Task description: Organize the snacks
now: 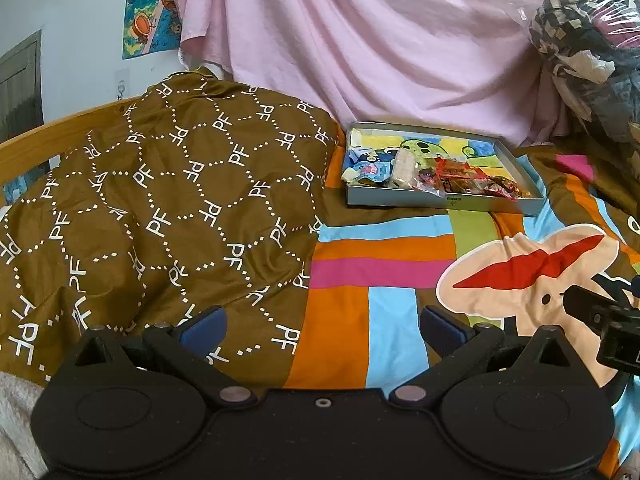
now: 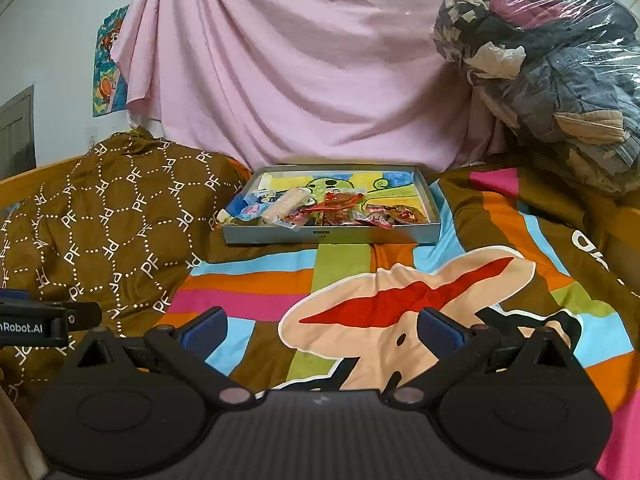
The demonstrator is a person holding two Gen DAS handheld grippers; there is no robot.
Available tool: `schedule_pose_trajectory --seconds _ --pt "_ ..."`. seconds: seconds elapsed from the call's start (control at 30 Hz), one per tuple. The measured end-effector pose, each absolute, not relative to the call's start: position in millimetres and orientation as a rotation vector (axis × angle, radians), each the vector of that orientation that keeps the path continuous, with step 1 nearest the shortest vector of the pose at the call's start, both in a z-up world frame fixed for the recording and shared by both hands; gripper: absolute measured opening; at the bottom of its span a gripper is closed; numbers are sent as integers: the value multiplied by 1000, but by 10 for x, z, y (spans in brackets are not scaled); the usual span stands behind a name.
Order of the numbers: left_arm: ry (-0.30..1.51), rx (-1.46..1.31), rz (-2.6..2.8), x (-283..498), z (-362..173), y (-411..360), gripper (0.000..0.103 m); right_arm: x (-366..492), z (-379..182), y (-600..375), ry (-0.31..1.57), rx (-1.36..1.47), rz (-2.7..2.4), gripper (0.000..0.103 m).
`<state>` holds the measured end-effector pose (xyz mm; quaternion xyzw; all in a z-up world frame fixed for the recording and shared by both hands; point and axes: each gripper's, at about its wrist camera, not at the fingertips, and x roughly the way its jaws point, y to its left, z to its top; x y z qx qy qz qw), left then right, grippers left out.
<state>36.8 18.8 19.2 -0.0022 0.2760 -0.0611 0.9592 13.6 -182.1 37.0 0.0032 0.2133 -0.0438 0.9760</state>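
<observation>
Claws (image 2: 322, 330) well short of snacks (image 2: 320, 208)

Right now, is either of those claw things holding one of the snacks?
No. The left gripper and right gripper are both open and empty, and the snacks lie in the tray farther off.
</observation>
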Motion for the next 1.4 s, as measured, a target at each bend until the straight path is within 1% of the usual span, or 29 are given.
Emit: schedule_pose_trajectory --seconds 0.8,1.03,1.4 --pt "563 -5 -122 362 190 178 102 135 365 -1814 431 7 -87 103" --pt "605 15 -144 374 174 154 102 135 364 -1812 433 6 -88 103" --pt "616 -5 -154 376 175 172 102 133 326 -1804 439 1 -82 103"
